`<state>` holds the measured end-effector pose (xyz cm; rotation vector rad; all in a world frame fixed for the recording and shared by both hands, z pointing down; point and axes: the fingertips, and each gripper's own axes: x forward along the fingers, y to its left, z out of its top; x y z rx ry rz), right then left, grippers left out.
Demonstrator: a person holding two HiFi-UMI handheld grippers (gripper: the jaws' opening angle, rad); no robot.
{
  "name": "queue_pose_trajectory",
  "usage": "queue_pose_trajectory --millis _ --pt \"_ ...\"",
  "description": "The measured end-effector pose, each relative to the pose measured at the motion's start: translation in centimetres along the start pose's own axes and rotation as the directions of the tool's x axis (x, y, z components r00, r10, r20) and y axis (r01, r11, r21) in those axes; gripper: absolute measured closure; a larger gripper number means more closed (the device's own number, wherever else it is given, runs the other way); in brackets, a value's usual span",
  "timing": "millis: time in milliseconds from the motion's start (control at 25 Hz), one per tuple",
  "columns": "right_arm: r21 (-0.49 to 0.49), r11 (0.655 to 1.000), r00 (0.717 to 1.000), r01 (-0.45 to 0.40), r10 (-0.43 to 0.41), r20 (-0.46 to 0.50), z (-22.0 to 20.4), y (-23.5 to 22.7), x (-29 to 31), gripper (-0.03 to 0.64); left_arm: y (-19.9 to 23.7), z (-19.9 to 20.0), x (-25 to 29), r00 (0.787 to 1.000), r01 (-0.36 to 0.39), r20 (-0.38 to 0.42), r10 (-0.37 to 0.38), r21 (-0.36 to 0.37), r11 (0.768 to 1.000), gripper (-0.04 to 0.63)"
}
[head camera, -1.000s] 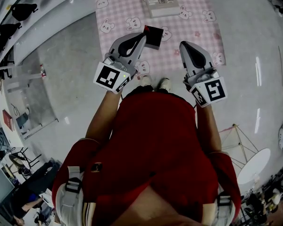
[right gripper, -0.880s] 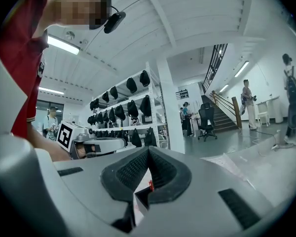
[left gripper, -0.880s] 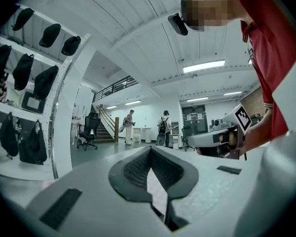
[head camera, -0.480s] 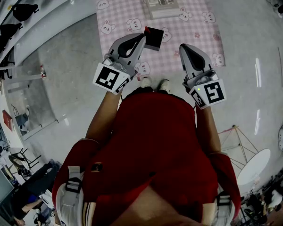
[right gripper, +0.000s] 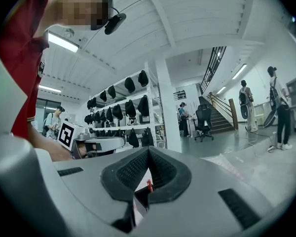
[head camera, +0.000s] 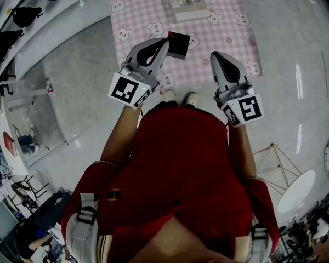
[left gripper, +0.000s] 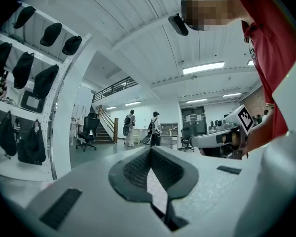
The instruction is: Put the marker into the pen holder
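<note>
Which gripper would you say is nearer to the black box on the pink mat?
Left. In the head view the left gripper shows right beside the black box, at its left edge; the right gripper is apart, off to its right.

Bright, even light falls from the ceiling strip lamps [left gripper: 203,67] over me. In the head view the glossy floor [head camera: 285,92] shows pale glare streaks at right, and the lower frame is dim. Both gripper views bulge fisheye-fashion, black at the corners, with my left gripper [left gripper: 149,149] soft and unfocused close to the lens.
</note>
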<state>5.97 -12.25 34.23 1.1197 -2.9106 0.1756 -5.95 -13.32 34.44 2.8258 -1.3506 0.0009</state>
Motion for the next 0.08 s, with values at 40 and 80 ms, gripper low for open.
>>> queue_pose_trajectory --millis 40,80 --pt "0.000 1.000 1.000 0.001 -0.001 0.000 -0.01 -0.01 0.08 0.618 0.08 -0.02 0.04 1.000 0.001 0.000 -0.001 0.000 1.000 0.589" --pt "0.000 1.000 1.000 0.002 -0.002 -0.001 -0.01 -0.01 0.16 0.618 0.17 -0.04 0.07 1.000 0.002 0.000 -0.002 0.000 1.000 0.589"
